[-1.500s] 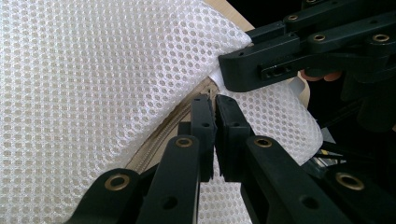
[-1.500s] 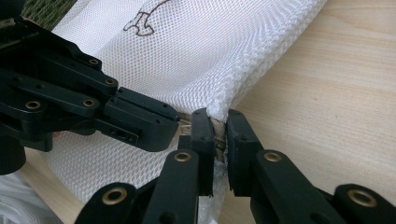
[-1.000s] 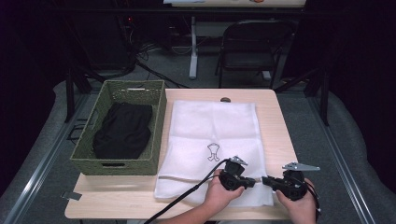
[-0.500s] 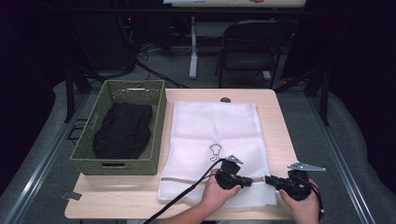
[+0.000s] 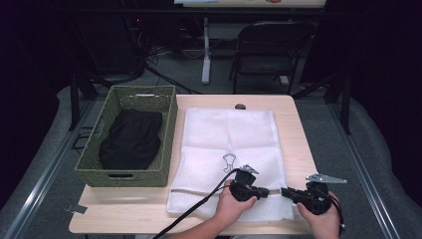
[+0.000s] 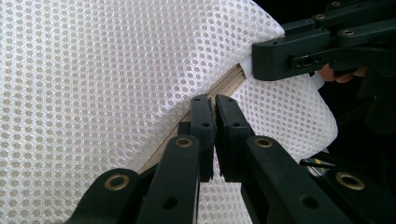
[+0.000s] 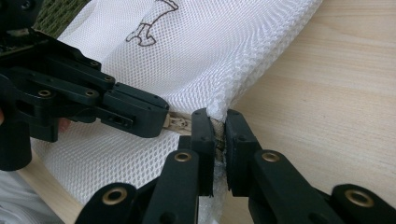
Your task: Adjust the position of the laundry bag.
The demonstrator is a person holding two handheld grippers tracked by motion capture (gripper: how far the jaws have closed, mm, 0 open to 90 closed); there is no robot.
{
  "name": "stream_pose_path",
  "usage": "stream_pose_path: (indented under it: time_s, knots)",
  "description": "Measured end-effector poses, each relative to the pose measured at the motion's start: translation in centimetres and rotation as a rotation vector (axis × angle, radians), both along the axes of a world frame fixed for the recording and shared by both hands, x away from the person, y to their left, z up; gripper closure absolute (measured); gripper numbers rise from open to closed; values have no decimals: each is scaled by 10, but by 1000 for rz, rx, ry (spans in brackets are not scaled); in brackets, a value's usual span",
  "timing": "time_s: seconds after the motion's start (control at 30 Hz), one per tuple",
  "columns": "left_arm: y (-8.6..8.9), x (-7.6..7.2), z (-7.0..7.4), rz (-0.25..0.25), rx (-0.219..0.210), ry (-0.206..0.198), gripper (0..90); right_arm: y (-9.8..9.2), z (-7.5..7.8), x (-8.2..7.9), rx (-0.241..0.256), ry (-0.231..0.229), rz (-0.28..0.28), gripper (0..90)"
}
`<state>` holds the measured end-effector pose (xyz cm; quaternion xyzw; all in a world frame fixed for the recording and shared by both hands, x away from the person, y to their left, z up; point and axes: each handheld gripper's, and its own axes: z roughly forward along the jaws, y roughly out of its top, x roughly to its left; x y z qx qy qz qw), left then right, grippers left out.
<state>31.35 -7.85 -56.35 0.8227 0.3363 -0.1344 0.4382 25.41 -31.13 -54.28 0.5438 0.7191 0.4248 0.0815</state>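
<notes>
A white mesh bag with a small dark logo lies flat on the wooden table. Both grippers meet at its near edge. My left gripper points right, shut on the tan zipper pull of the bag. Facing it, my right gripper points left. It is shut on the bag's edge beside the zipper end. In the left gripper view my jaws are pressed together on the zipper line. A thin dark slit runs along the bag's near edge to the left of my left gripper.
A green woven basket holding a black garment stands on the table's left side, touching the bag's left edge. A small dark round mark sits at the table's far edge. A folding chair stands beyond the table.
The right gripper has shifted slightly to the right and the left hand barely moved. A dark slit has appeared along the bag's near edge, left of the left gripper.
</notes>
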Motion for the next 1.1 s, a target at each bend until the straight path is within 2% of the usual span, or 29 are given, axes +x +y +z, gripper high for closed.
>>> stream_pose_path:
  time_s: [0.23,0.5,0.7,0.73,0.8,0.87,0.97,1.1]
  knots:
    - [5,-1,3,0,-12,12,872,1,1,-2,-28,-5,-2,840]
    - [11,-4,3,0,-20,10,872,2,1,-2,-25,-3,13,840]
    - [14,-7,2,13,-5,1,873,5,1,-2,-26,0,23,840]
    - [15,-7,2,15,4,-9,873,5,1,-2,-35,-6,20,841]
    - [19,-5,1,25,6,-1,873,4,1,-2,-70,-21,4,842]
    - [22,-6,1,28,8,-5,873,-1,0,-1,-32,-1,-4,841]
    - [25,-6,2,22,11,-9,873,-2,-3,0,-9,7,1,841]
    - [28,-6,1,26,10,-6,873,3,0,-1,-54,-11,7,841]
